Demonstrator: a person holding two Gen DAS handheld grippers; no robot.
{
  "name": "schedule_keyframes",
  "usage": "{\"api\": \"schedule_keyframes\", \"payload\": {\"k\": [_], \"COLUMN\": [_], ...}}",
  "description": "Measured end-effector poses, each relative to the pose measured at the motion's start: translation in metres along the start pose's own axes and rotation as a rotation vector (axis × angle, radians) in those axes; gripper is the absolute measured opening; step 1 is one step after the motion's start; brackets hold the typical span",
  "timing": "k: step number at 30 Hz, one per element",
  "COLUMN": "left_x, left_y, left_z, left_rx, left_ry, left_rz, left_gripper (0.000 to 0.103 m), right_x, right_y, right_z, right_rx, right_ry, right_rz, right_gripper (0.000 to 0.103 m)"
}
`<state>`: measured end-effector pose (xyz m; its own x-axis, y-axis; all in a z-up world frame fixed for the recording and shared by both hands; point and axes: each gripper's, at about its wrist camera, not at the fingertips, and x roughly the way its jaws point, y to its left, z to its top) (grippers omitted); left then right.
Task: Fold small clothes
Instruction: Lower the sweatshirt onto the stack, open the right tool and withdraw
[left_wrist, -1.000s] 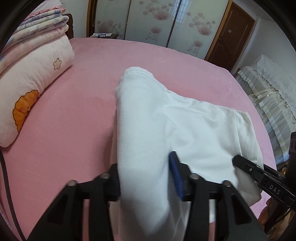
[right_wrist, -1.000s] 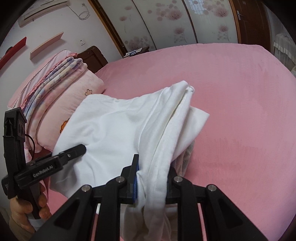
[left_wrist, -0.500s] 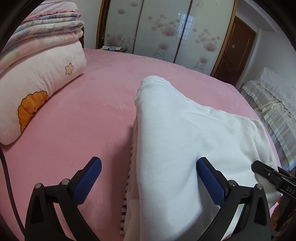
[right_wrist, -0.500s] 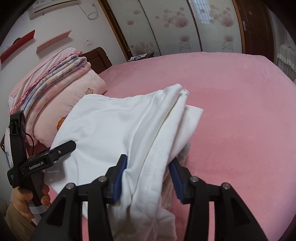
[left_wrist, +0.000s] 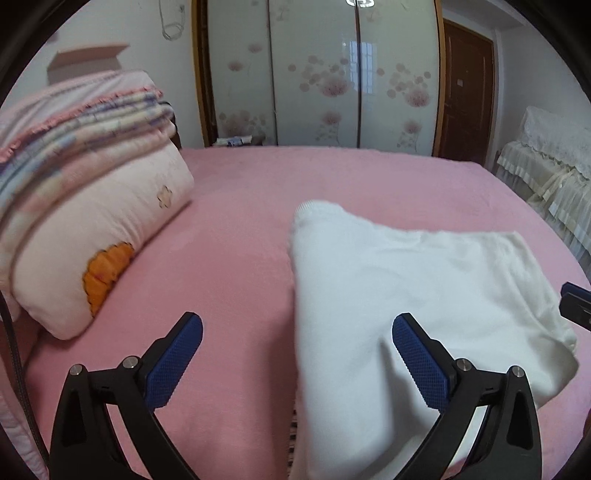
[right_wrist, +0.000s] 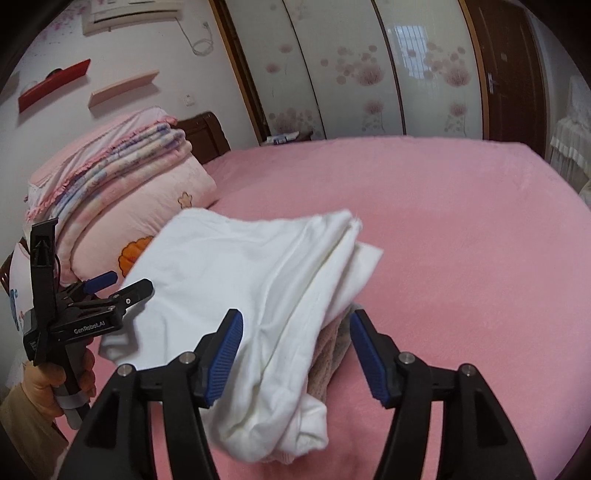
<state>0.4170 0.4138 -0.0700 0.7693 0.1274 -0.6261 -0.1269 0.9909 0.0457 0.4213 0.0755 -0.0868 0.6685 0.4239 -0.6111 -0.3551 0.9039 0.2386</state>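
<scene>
A white folded garment (left_wrist: 399, 295) lies on the pink bed (left_wrist: 236, 258); it also shows in the right wrist view (right_wrist: 258, 280). A striped or brownish cloth (right_wrist: 332, 354) peeks out under it. My left gripper (left_wrist: 295, 354) is open and empty, raised above the garment's near left edge; it also shows at the left of the right wrist view (right_wrist: 122, 282). My right gripper (right_wrist: 295, 350) is open and empty above the garment's near end. Its tip shows at the right edge of the left wrist view (left_wrist: 576, 302).
A pink pillow with an orange patch (left_wrist: 99, 254) and stacked folded blankets (left_wrist: 74, 122) lie at the left. Sliding wardrobe doors (left_wrist: 332, 74) stand behind the bed. A lace-covered piece of furniture (left_wrist: 554, 173) is at the right.
Both grippers opened and let go of the white garment, then lifted and drew back from it. The garment now lies flat on the bed.
</scene>
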Motion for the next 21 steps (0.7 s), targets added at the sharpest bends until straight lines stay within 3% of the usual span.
{"api": "schedule_keyframes", "payload": {"k": [3,5,8,9,12,14,16,21], "left_x": [-0.028,-0.042,-0.057,-0.059,-0.056,-0.045,-0.034,-0.028], "left_y": [0.002,0.001,-0.002,-0.004,-0.016,-0.029,-0.035,-0.032], "left_z": [0.002,0.001,-0.008,-0.013,-0.028,-0.039,-0.047,-0.048], "left_rx": [-0.012,-0.023,-0.052,-0.065,-0.046,0.015,0.036,-0.01], "left_ry": [-0.045,-0.058,-0.047,-0.039,0.003,0.053,0.089,0.09], "left_rz": [0.03,0.017,-0.019,-0.035,-0.069,-0.037,0.024,0.021], "left_gripper": [0.103,0.103,0.091,0.087,0.061,0.03,0.03,0.03], "right_x": [-0.02,-0.024,-0.023,-0.022,-0.02,-0.019,-0.016,-0.005], "right_y": [0.005,0.011,0.019,0.022,0.029,0.029,0.025,0.013], "right_z": [-0.002,-0.005,-0.013,-0.016,-0.025,-0.032,-0.037,-0.049], "right_rx": [-0.045,-0.075,-0.103,-0.113,-0.128,-0.131,-0.128,-0.083], "right_ry": [-0.041,-0.027,0.005,0.011,0.02,0.024,0.028,0.057], "right_rz": [0.001,0.022,0.06,0.064,0.073,0.056,0.037,0.042], "right_gripper": [0.056,0.03,0.015,0.014,0.012,0.012,0.012,0.012]}}
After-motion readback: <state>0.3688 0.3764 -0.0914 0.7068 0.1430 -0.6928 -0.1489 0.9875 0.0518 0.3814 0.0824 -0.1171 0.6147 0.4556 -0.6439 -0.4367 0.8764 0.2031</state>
